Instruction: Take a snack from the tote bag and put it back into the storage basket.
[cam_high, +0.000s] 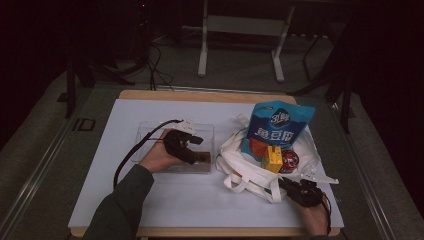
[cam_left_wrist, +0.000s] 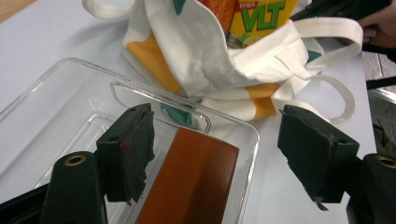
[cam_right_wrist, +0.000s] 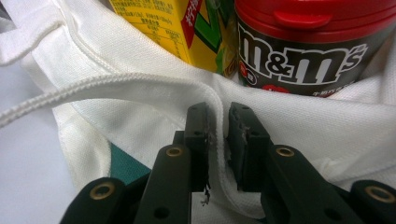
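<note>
We have the left gripper (cam_left_wrist: 217, 156) spread wide over the brown box (cam_left_wrist: 189, 179) lying in the clear tray (cam_left_wrist: 56, 100), gripping nothing; the right gripper (cam_right_wrist: 218, 140) pinches the tote bag (cam_right_wrist: 289, 121) rim, keeping the mouth open. To do this well, we judge: straddle the box's narrow sides, close squarely, keep the rim held

The high view looks forward and down from above the person's side, taking in the whole table (cam_high: 150, 210). The left gripper view sits low over the clear tray (cam_left_wrist: 56, 88), facing across toward the tote bag (cam_left_wrist: 205, 60) — near, not tight. The right gripper view presses close against the bag's rim — cloth, yellow carton (cam_right_wrist: 163, 28) and candy tub (cam_right_wrist: 303, 51) shared with both others.
</note>
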